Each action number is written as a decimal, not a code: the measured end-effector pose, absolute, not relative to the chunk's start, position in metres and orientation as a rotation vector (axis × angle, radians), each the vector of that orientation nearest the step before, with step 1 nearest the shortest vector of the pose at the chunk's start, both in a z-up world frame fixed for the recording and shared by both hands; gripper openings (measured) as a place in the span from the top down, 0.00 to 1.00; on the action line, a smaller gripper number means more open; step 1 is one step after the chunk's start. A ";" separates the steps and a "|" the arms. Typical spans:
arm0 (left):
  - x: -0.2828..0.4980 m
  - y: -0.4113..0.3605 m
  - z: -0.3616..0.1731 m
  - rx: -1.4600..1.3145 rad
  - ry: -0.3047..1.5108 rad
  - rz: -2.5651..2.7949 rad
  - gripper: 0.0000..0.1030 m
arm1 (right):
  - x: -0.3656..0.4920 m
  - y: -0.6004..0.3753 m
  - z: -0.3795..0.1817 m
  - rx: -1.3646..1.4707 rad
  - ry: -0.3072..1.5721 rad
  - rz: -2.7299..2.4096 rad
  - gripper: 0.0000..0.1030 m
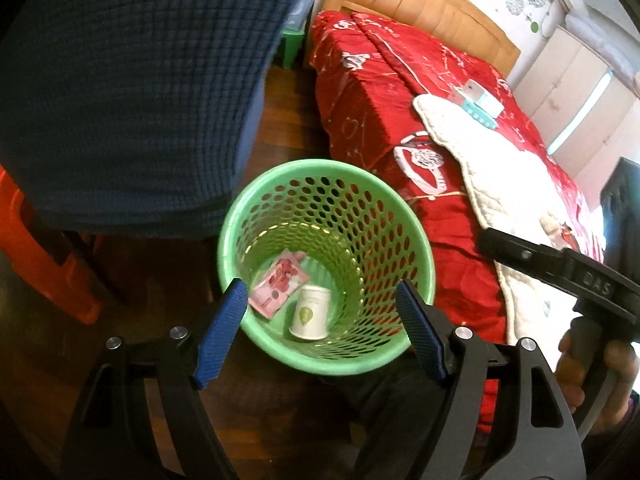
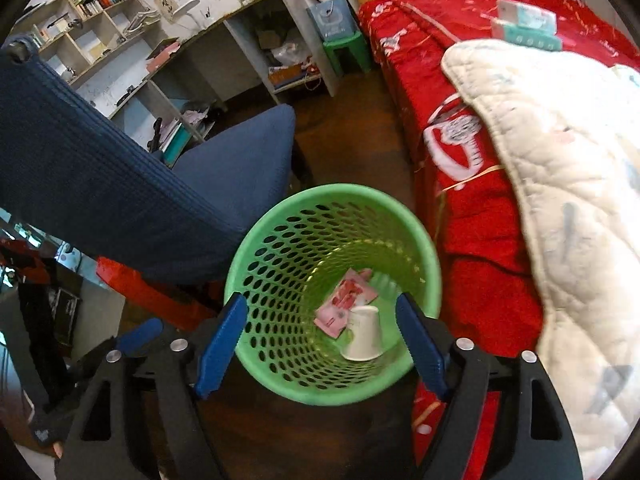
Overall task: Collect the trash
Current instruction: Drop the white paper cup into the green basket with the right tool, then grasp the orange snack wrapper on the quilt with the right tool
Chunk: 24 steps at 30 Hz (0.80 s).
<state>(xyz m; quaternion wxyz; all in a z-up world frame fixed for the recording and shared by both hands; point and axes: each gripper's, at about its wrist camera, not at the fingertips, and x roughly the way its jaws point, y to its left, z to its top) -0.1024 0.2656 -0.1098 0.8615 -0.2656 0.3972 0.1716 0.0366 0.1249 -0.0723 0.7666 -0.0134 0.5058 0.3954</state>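
Note:
A green perforated waste basket (image 1: 362,208) (image 2: 288,240) stands on the dark wood floor between a blue chair and a red bed. At its bottom lie a pink wrapper (image 1: 278,284) (image 2: 344,300) and a white paper cup (image 1: 310,312) (image 2: 364,334) on its side. My left gripper (image 1: 322,304) hovers over the basket's near rim, its blue fingers apart, nothing between them. My right gripper (image 2: 322,316) hangs above the same rim, jaws apart and empty. The right gripper's black body (image 1: 560,272) and the hand holding it show at the right in the left wrist view.
A blue fabric chair (image 1: 132,92) (image 2: 120,184) crowds the basket's left side. The bed with a red cover (image 1: 400,92) (image 2: 460,92) and a white quilt (image 2: 560,160) runs along the right, with small boxes (image 2: 528,24) on it. An orange stool (image 1: 36,248), a green stool (image 2: 348,50) and cluttered shelves (image 2: 100,20) stand beyond.

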 end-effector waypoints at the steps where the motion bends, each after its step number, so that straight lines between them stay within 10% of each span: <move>1: -0.101 0.263 -0.109 -0.553 0.832 0.355 0.27 | 0.037 0.119 -0.070 -0.031 1.087 0.851 0.24; 24: -0.010 0.149 -0.081 -0.402 0.861 0.102 0.24 | 0.056 -0.104 -0.030 -0.008 0.914 0.473 0.19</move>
